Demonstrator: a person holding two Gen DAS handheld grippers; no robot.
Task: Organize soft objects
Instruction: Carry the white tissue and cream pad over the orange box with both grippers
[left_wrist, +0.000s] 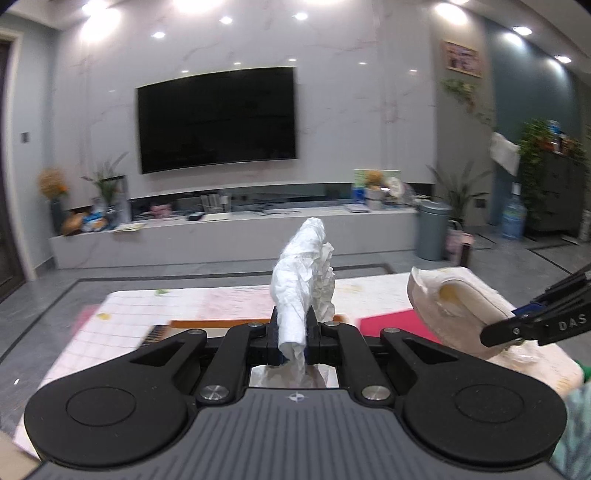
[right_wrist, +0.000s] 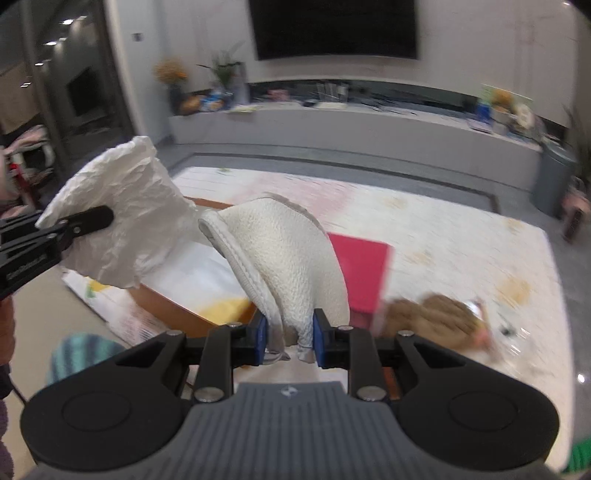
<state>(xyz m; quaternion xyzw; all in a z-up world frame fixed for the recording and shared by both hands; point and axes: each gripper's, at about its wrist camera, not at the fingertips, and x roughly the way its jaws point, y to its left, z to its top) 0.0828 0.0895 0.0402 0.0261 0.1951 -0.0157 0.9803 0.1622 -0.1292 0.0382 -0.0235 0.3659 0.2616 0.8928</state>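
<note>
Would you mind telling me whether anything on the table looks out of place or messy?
Nothing looks spilled or broken. Both tools are shut on soft items held above the table: the left tool on crumpled white paper, the right tool on a cream cloth.

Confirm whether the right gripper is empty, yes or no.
No: in the right wrist view the right gripper is clamped on a cream textured cloth that stands up between its blue pads.
</note>
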